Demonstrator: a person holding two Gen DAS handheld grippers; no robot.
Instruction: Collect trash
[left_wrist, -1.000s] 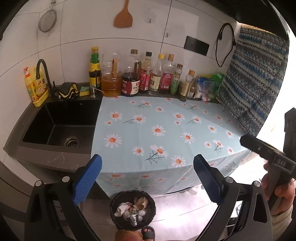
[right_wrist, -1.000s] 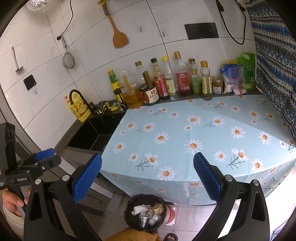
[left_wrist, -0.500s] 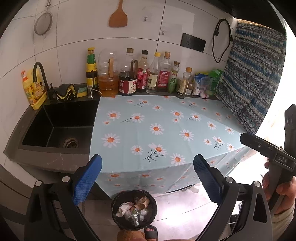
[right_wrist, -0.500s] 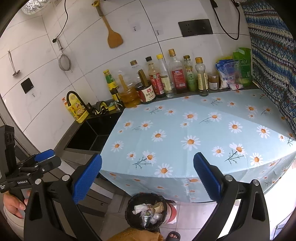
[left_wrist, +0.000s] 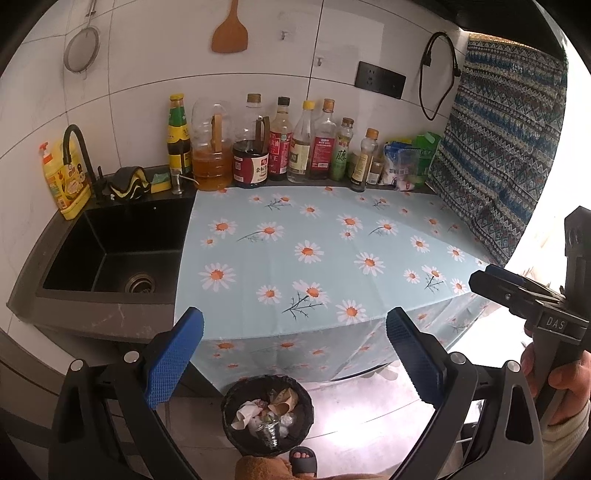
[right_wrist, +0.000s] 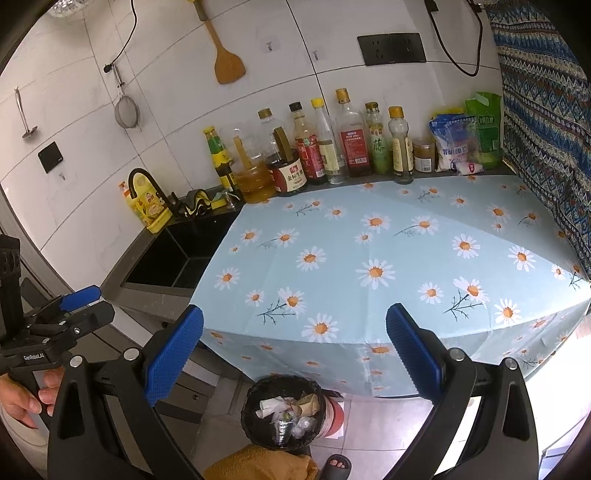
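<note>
Both ribbed blue-padded tongs, left tongs (left_wrist: 294, 356) and right tongs (right_wrist: 294, 354), gape apart above the round black-lined bin (left_wrist: 267, 415).

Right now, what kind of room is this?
A home kitchen, most likely: a black sink with faucet, condiment bottles along the tiled wall, and a trash bin on the floor.

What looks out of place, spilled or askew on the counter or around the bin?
Nothing stands out. The daisy tablecloth lies flat with no trash or spill on it, the bottles stand upright along the wall, and the trash bin stands upright on the floor with its rubbish inside.
</note>
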